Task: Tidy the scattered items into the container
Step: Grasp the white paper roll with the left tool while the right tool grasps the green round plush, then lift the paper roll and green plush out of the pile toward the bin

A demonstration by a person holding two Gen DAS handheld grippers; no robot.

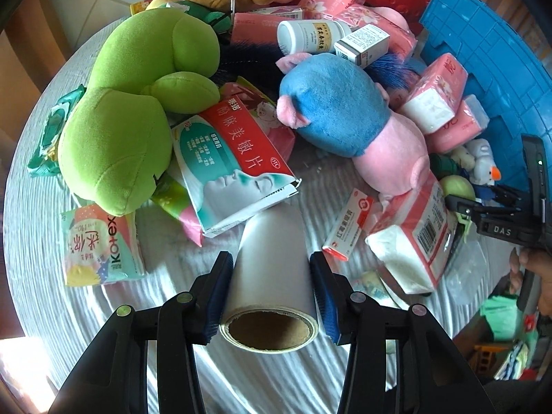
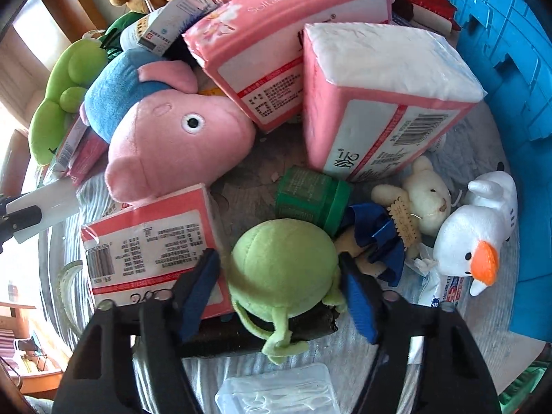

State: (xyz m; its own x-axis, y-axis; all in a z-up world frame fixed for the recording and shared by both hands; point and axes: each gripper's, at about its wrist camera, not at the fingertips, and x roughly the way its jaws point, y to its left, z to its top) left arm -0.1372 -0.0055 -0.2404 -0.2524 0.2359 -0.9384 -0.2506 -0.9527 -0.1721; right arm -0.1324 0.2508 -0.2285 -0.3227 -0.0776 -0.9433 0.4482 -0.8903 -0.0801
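**Technician:** State the condition of each tool.

**Operator:** The left gripper [image 1: 270, 286] was clamped across the body of a roll of white film [image 1: 270, 258] wound on a cardboard core. The blue pads [image 1: 217, 296] bore on opposite sides of the cylinder. The roll's far end pointed at the red-and-white medicine box [image 1: 234, 158]. Gripping across the width was probably chosen because the round surface would slip from an end-on hold.

**Technician:** And the right?

**Operator:** The right gripper [image 2: 281, 276] bracketed a light-green plush ball [image 2: 284, 262] with dangling limbs. The jaws stood at either flank. Whether the pads actually pressed into the plush, I cannot tell; the soft pile hid the contact line.

**Technician:** Surroundings?

**Operator:** A pink tissue pack [image 2: 151, 241] lay just beside the ball on one side, and a green-lidded jar [image 2: 312, 200] and a small doll in a blue skirt [image 2: 376, 241] on the other. Beyond lay the pink pig plush [image 2: 172, 145], a white duck plush [image 2: 479, 234] and a large green plush [image 1: 127, 114], all on a striped cloth [image 1: 179, 310].

**Technician:** Location of the container?

**Operator:** The blue plastic crate [image 1: 483, 45] stood at the far right edge of the pile, with tissue packs leaning against its wall. Neither held item had reached it, so both transfers remained outstanding.
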